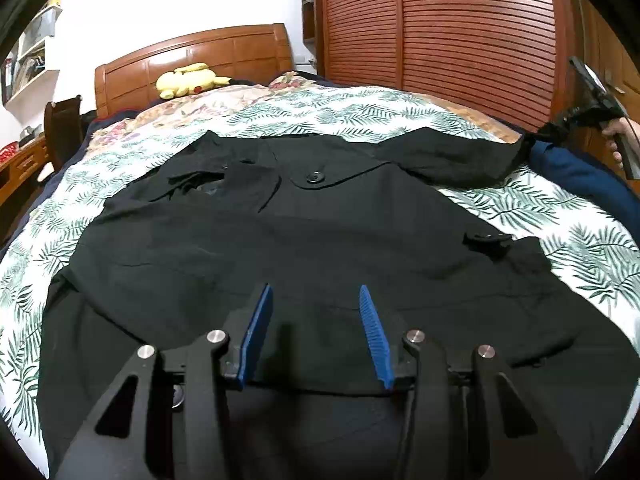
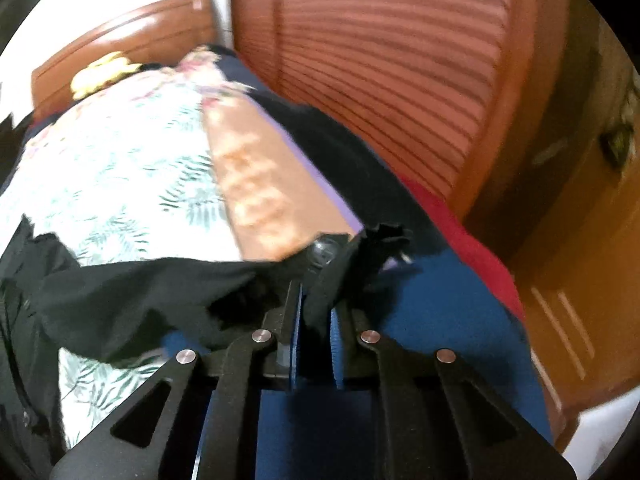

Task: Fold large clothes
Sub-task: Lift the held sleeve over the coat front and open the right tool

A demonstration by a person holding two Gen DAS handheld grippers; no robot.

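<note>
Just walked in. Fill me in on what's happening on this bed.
A person is folding a black coat spread flat on the bed, with a gripper in each hand. The right gripper has its fingers shut on the end of the coat's sleeve at the bed's edge. The left gripper hangs open above the coat's lower part, gripping nothing. No fold is made yet.
</note>
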